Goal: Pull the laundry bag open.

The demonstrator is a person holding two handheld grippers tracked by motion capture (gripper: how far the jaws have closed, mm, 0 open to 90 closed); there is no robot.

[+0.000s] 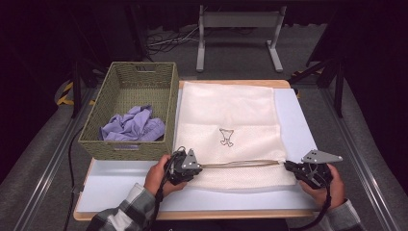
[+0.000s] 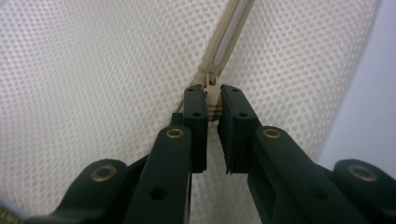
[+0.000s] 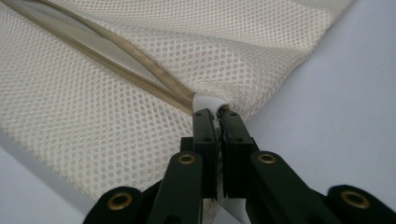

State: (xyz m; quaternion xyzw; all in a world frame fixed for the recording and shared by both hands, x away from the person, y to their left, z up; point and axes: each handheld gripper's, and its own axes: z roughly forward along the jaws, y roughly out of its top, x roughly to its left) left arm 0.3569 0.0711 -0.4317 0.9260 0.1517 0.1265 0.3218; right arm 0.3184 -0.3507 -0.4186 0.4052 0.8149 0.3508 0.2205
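Mesh laundry bag [image 1: 226, 120]: lay flat on the table [image 1: 120, 187], zipper along its near edge, partly parted. Left gripper [image 1: 192, 168]: clenched on the zipper pull [image 2: 212, 95], presumably to run it along. Right gripper [image 1: 290, 167]: clamped on the bag's white end tab [image 3: 208, 101], anchoring the zipper taut. Woven basket [image 1: 168, 103]: beside the bag, held a crumpled lavender cloth [image 1: 132, 126].
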